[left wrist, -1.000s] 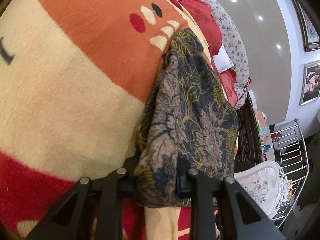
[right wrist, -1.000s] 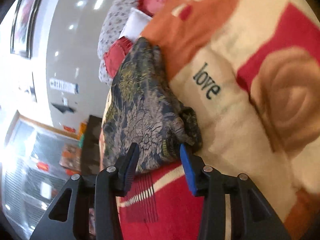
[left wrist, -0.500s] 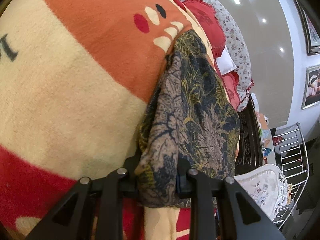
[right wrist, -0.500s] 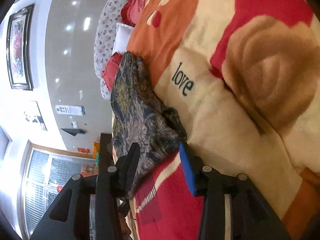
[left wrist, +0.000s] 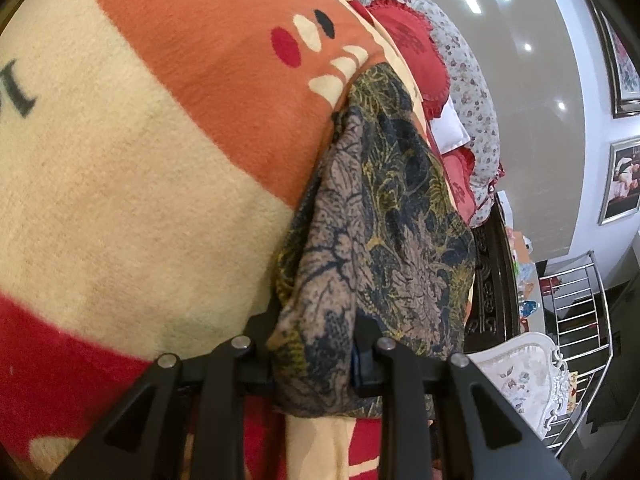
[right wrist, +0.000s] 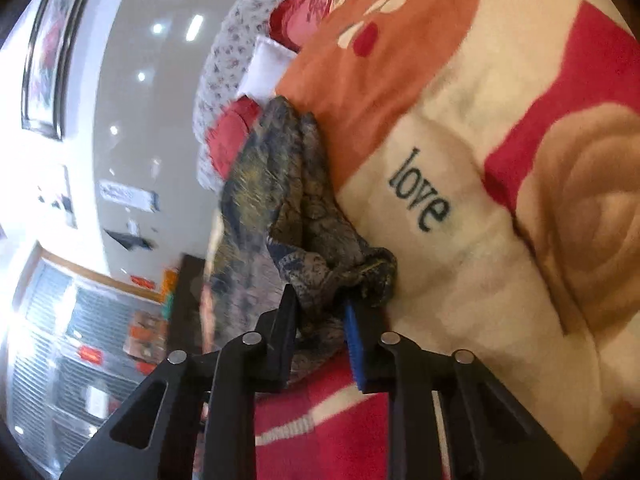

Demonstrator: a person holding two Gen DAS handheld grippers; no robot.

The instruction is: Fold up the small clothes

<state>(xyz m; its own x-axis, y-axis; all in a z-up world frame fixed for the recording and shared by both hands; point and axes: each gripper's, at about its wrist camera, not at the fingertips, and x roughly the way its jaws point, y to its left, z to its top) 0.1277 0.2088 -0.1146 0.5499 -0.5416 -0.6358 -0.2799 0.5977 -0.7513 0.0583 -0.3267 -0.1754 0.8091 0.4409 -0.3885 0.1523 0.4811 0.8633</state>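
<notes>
Left gripper clamped on one corner of the dark patterned garment, right gripper jaws just closing onto the bunched corner between them, cloth lying ahead on the blanket, likely readying a two-corner lift to fold.

I see garment in my left claw: navy, taupe, mustard floral. Blanket beyond it: cream, orange, red. Pillow: red.
</notes>
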